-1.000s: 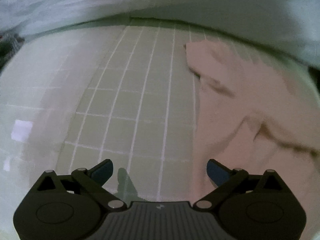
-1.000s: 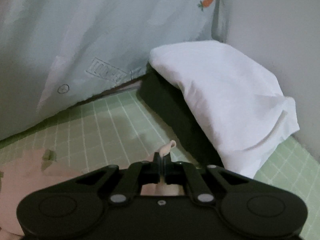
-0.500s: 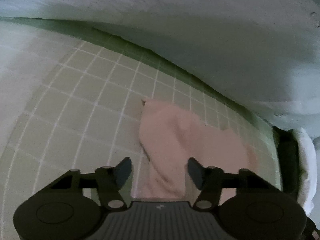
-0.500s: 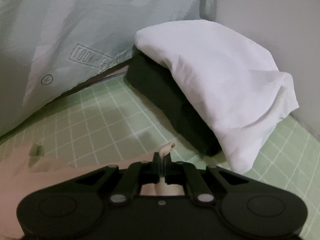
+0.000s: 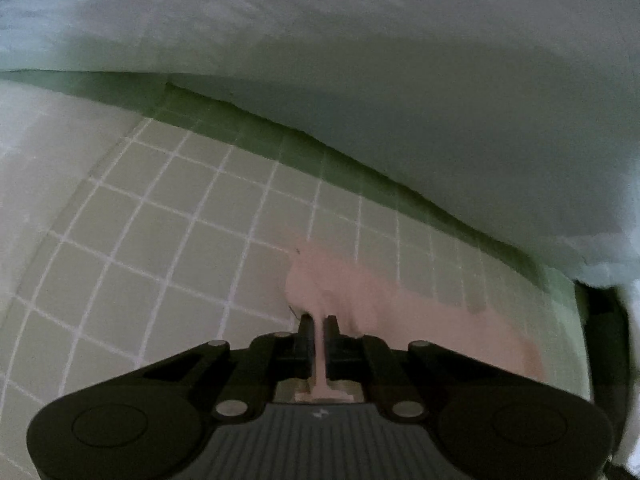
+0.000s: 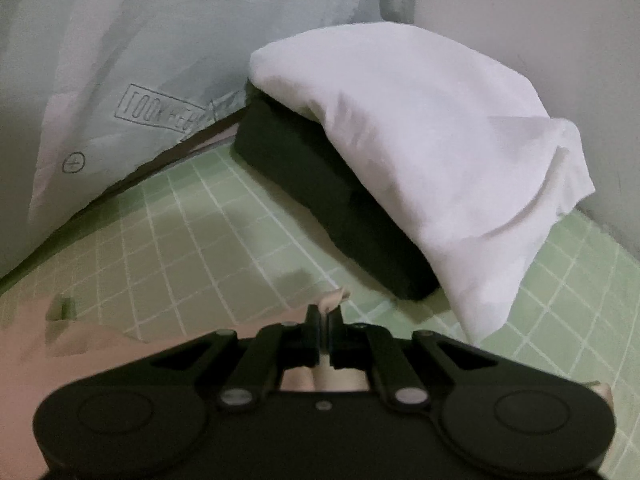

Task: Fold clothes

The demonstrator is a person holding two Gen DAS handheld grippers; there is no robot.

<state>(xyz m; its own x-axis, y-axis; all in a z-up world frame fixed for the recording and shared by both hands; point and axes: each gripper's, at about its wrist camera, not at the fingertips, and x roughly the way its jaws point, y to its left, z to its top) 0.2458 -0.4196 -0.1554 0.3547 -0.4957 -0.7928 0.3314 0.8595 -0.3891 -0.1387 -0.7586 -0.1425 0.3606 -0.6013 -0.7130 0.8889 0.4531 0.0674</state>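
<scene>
Left gripper (image 5: 319,322), open earlier, now pinches pink garment (image 5: 360,292); right gripper (image 6: 325,314) still clamps it.

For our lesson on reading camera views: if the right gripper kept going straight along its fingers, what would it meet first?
Judging by the right wrist view, the right gripper, shut on the pink garment, would probably cross green checked sheet and first meet the black block under the white pillow; depth is unclear.

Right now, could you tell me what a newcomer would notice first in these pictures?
Both hand-held grippers are shut on a pink garment on the green checked sheet: the left hand-held gripper and the right hand-held gripper. Beyond the right one, a white pillow leans on a black block.
</scene>
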